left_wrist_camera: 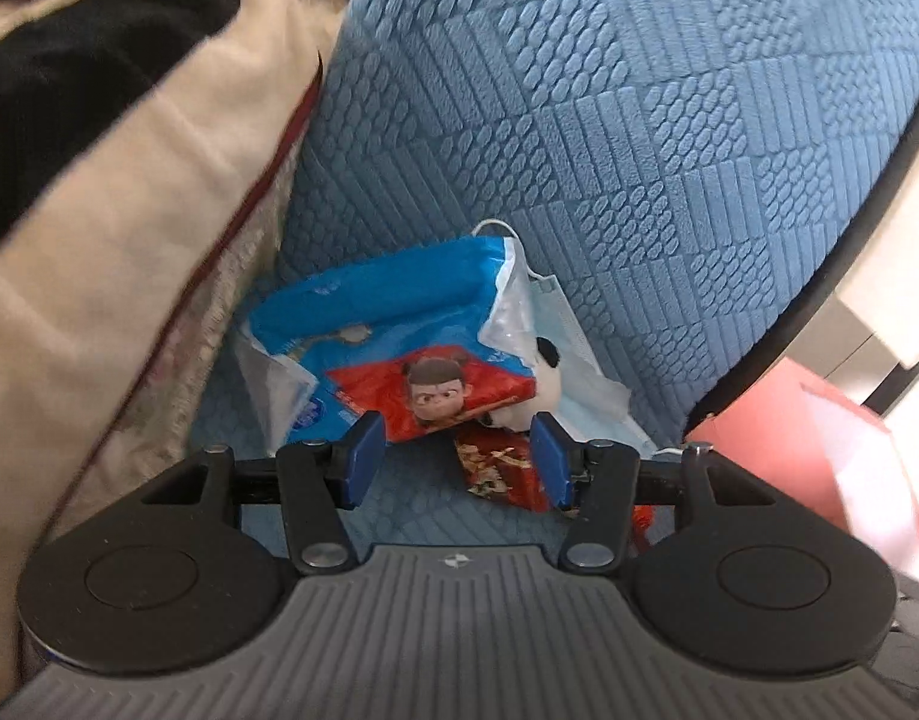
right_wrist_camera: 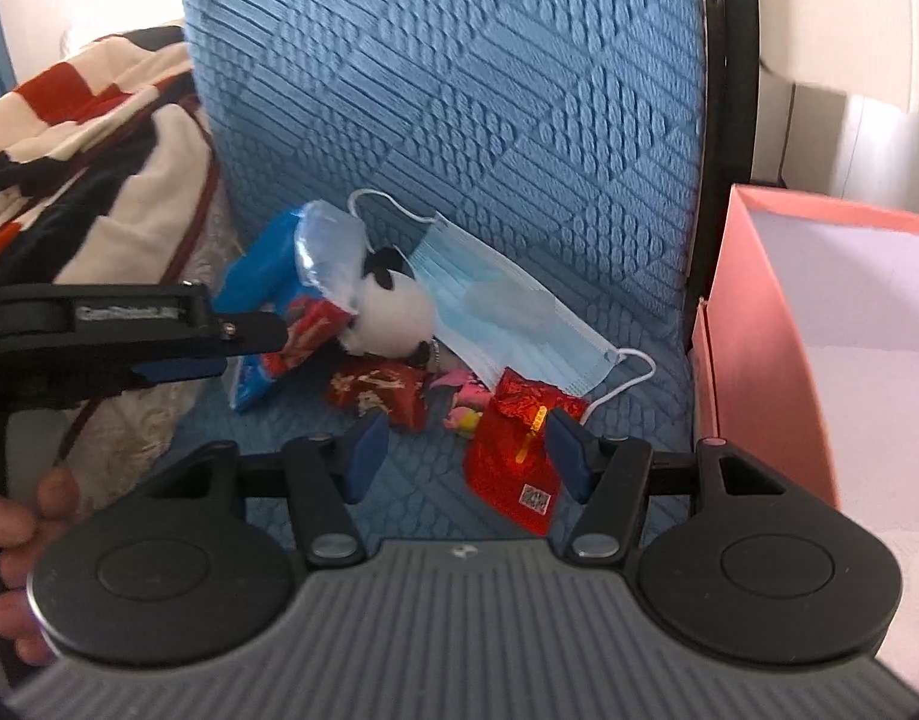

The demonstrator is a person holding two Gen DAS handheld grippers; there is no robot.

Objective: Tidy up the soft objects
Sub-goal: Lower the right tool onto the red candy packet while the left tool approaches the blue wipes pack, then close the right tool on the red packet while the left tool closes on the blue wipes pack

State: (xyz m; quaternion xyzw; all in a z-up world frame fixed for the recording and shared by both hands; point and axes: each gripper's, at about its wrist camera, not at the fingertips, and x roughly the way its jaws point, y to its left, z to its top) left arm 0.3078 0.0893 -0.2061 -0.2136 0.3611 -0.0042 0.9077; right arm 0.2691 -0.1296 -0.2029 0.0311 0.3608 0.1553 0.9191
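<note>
Left hand-held gripper (left_wrist_camera: 456,459) open, empty, right hand-held gripper (right_wrist_camera: 466,450) likewise

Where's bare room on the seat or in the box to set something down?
Bare seat cushion lies between the pile and the right gripper, left of the red foil pouch. The pink box shows open white floor. Crowded: tissue pack, panda plush and face mask against the backrest.
</note>
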